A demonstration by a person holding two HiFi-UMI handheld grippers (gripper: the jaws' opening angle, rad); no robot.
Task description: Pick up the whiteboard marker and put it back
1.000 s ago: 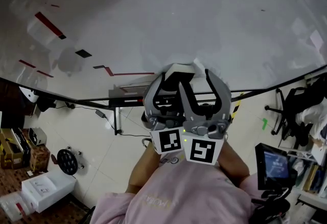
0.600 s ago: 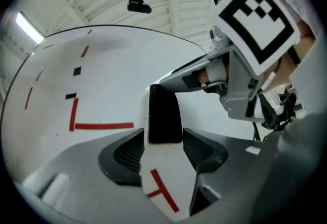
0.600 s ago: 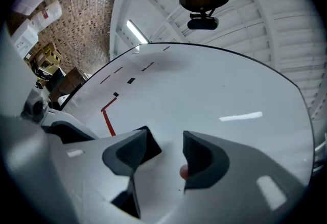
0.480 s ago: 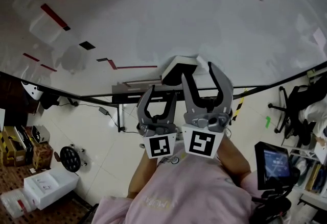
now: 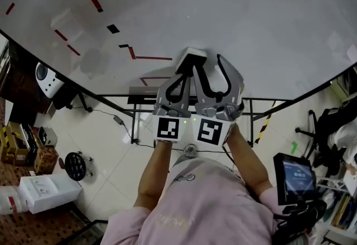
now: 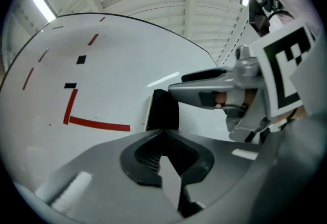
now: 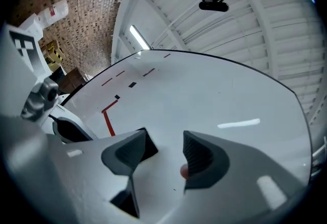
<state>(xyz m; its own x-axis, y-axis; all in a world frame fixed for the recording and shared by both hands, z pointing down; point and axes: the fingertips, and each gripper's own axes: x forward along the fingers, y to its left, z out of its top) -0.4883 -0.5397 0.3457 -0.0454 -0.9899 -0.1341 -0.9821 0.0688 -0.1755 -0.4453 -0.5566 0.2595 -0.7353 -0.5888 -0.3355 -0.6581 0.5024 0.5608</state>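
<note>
shirt: pink shirt (image 5: 189, 205) at bottom centre of head view, nearest the camera.
forearms: both bare forearms (image 5: 153, 171) reach up-frame from the shirt, close together.
cubes: two black-and-white marker cubes (image 5: 168, 128), side by side and touching or nearly so, centre frame.
left gripper: left gripper (image 6: 163, 147) has just closed; jaws are together with pads meeting and nothing between them. It points at the board.
right gripper: right gripper (image 7: 166, 154) has jaws apart, just been opening wider. Only bare board shows in the gap and nothing is clamped. It sits just right of the left one in head view.
spot: small pinkish round spot (image 7: 184, 170) at the inner edge of the right-hand pad; can't tell what it is.
marker: can't place it in any view; neither claw holds it.
box: white box with a dark face (image 5: 191, 59) on the board, just past both claw tips, centre of head view. It shows as a black rectangle above the jaws in the left gripper view.
whiteboard: big whiteboard (image 5: 251, 26) fills the upper half of head view.
marks: red lines (image 5: 153, 58) and small black squares (image 5: 113, 29) left of the box.
stand: black stand bars (image 5: 142, 95) under the board's lower edge.
floor: pale tiled floor (image 5: 100, 138), with a white carton (image 5: 47, 192) lower left and a lit screen (image 5: 294, 178) lower right.
</note>
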